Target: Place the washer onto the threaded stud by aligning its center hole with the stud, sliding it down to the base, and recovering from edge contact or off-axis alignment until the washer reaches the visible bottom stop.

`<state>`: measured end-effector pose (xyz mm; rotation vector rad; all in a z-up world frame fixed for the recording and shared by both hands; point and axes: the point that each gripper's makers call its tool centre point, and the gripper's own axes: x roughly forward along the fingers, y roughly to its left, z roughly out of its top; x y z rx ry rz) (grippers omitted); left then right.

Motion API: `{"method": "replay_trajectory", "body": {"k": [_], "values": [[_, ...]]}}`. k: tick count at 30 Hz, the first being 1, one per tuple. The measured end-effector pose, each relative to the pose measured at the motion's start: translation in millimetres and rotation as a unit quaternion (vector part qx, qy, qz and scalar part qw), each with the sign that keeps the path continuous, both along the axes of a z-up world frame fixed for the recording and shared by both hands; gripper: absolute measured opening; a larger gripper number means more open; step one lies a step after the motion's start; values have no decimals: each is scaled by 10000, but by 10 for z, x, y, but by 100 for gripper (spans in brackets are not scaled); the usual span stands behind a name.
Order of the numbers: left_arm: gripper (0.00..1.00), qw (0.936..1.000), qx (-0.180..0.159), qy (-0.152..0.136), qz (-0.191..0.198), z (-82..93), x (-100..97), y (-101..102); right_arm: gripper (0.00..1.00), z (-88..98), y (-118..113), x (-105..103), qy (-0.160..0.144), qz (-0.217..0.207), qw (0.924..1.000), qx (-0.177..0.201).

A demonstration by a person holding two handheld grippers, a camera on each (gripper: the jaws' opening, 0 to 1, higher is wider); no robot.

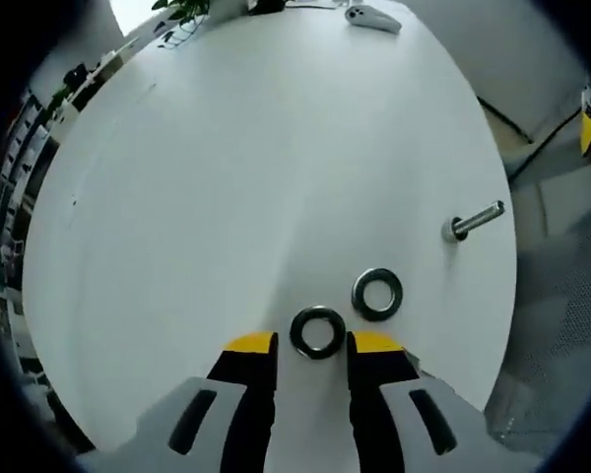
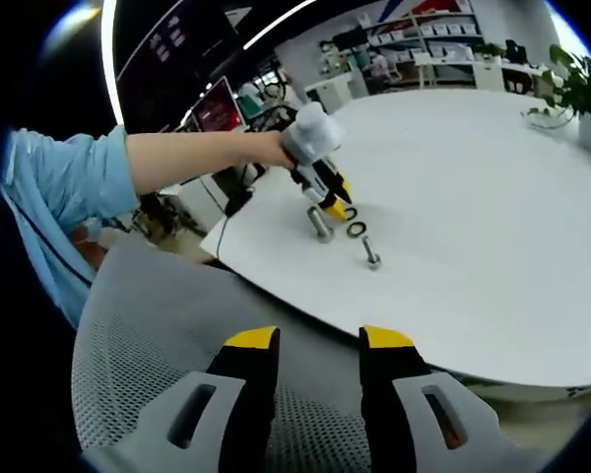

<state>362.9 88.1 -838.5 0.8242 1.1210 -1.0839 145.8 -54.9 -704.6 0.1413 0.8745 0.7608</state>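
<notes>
My left tongs (image 1: 313, 344) stand open over the white bench (image 1: 227, 177), low near its edge, and a dark washer (image 1: 317, 332) lies flat between their yellow tips, touching neither as far as I can tell. A second washer (image 1: 377, 294) lies flat just beside it, a little further in and toward the stud (image 1: 476, 220). The stud stands on the bench close to the edge, apart from both washers, its threaded shaft bare, with nothing on it. That edge curves past just behind the stud, and grey mesh (image 1: 561, 315) lies beyond it. Away from the edge the bench top runs wide and bare, so there is plenty of open room on that side; a plant (image 1: 182, 12) and a pale object (image 1: 372, 17) sit at the far rim.

My right tongs (image 2: 318, 340) are open and hold nothing, hanging off the bench above the mesh (image 2: 158, 325). From there I see my left tongs (image 2: 332, 204) at the near edge of the bench (image 2: 492, 197), my forearm (image 2: 197, 158) reaching in, a washer (image 2: 357, 229) just beside their tips, and the stud (image 2: 371, 253) near it, closer to the edge.
</notes>
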Motion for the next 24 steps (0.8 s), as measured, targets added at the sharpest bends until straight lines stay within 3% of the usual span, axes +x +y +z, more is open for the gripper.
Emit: {"method": "replay_trajectory", "body": {"k": [12, 16, 18, 24], "values": [[22, 9998, 146, -98, -82, -10, -23, -35, 34, 5, 11, 3, -11, 0, 10000, 22], [21, 9989, 253, -152, -365, -5, -35, -45, 34, 6, 12, 3, -11, 13, 10000, 27], [21, 9989, 405, 29, -232, -8, -75, -14, 34, 5, 11, 3, -9, 19, 10000, 22], [22, 9981, 450, 47, -410, -11, -56, -22, 34, 4, 7, 4, -5, 19, 10000, 23]]}}
